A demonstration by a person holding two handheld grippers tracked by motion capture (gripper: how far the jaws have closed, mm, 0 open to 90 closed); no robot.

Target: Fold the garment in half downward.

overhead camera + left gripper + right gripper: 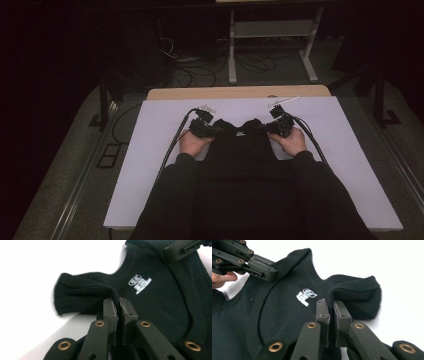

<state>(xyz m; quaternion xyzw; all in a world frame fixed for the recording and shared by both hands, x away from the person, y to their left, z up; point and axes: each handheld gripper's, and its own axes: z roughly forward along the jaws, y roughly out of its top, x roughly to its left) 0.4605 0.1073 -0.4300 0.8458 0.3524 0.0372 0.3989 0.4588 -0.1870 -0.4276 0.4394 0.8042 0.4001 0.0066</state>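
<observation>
I have both grippers clamped on the black garment [239, 150], which lies flat on the white table [150, 165]. My left gripper [212, 130] pinches the shoulder strap at its 10 o'clock corner, and my right gripper [267, 128] the matching strap at 2 o'clock. The garment's long axis runs from 12 to 6 o'clock, trailing toward me. Each hand sits equally near its strap. I see no containers.

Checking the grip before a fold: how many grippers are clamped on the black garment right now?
2. The left gripper is shut on the black garment at its left shoulder strap; the right gripper is shut on the right shoulder strap, either side of the neckline.
</observation>
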